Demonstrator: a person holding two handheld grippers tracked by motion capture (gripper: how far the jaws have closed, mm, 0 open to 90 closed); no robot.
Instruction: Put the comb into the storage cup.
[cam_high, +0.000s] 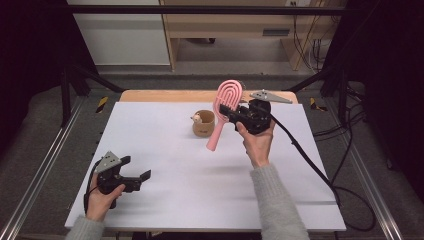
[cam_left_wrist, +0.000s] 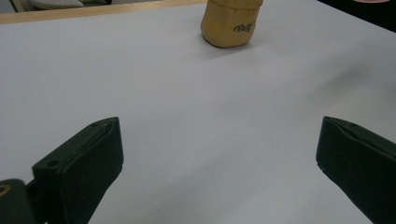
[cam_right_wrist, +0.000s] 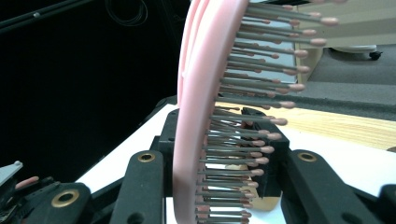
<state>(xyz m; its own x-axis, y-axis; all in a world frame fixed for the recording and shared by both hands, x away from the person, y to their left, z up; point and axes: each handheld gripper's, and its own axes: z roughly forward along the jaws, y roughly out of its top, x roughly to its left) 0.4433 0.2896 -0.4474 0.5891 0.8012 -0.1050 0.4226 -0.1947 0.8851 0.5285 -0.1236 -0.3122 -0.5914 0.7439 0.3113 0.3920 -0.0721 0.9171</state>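
White table (cam_high: 165, 165) w/ tan cup (cam_high: 203, 123) (far-centre).

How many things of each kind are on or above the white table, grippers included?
Grippers: 2, the left gripper and the right gripper
Pink hairbrush: 1
Tan cup: 1
Total: 4

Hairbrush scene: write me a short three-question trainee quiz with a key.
1. True or false: the pink hairbrush lies flat on the table.
2. Which tool holds the hairbrush: A left tool, B right tool, C neither?
3. Fill in: behind the hairbrush's handle, on the table, stands a tan ____.

Key:
1. False; it is held up in the air.
2. B; its jaws are closed on the brush head.
3. cup.
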